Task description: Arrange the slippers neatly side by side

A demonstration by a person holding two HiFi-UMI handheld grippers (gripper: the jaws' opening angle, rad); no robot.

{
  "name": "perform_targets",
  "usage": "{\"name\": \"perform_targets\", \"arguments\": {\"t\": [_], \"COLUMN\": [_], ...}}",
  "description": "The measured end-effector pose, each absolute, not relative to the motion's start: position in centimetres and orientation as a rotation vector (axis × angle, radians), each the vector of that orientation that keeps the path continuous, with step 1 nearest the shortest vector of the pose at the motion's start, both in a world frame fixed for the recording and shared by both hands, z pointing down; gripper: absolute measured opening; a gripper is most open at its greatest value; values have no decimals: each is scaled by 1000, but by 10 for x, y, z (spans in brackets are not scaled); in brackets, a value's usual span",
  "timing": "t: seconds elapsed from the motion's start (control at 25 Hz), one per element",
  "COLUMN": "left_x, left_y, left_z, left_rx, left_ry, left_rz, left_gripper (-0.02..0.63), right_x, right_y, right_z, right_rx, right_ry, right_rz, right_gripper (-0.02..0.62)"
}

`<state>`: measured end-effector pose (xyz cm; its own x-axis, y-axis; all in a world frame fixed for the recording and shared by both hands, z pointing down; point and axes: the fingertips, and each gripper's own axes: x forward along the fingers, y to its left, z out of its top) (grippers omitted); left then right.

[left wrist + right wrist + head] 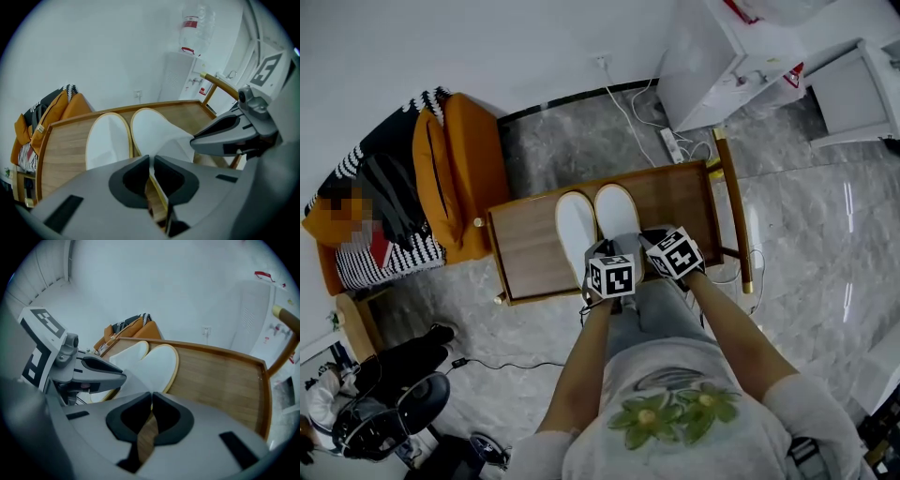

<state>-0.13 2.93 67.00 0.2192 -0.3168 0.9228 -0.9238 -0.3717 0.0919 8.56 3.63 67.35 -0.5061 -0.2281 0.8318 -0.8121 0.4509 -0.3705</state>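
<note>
Two white slippers with yellow trim lie side by side, toes pointing away, on a wooden tray table [530, 248]: the left slipper [575, 230] [107, 140] [129, 355] and the right slipper [617, 214] [152, 133] [161, 364]. My left gripper [602, 251] [151, 157] hovers at their heel ends with its jaws shut. Only the right slipper's trim shows through the slit behind them. My right gripper [652, 236] [152, 406] is close beside it on the right, over bare wood, shut and empty.
An orange armchair [450, 178] with striped cushions stands to the left of the table. A white cabinet [722, 56], a power strip [673, 145] and cables lie beyond it. A black office chair [394, 412] is at the lower left. The table has raised rims.
</note>
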Motion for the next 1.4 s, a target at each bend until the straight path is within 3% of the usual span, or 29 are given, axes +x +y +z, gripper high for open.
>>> {"name": "perform_targets", "arguments": {"t": [0.4, 0.6, 0.72, 1.4], "left_x": [-11, -11, -9, -36], "left_y": [24, 24, 29, 18], "left_z": [674, 669, 661, 503], "left_rx": [1856, 1863, 1866, 2098], "left_ry": [-1136, -1141, -1127, -1306], "left_rz": [1153, 1128, 1095, 611], "left_gripper": [44, 48, 83, 135], "right_x": [76, 78, 81, 85], "right_y": [34, 29, 30, 22], "right_z": [673, 669, 660, 514], "right_rx": [921, 930, 942, 1158], "right_ry": [-1985, -1993, -2008, -2360], "right_rz": [1026, 1028, 1038, 881], "right_gripper": [23, 117, 126, 132]}}
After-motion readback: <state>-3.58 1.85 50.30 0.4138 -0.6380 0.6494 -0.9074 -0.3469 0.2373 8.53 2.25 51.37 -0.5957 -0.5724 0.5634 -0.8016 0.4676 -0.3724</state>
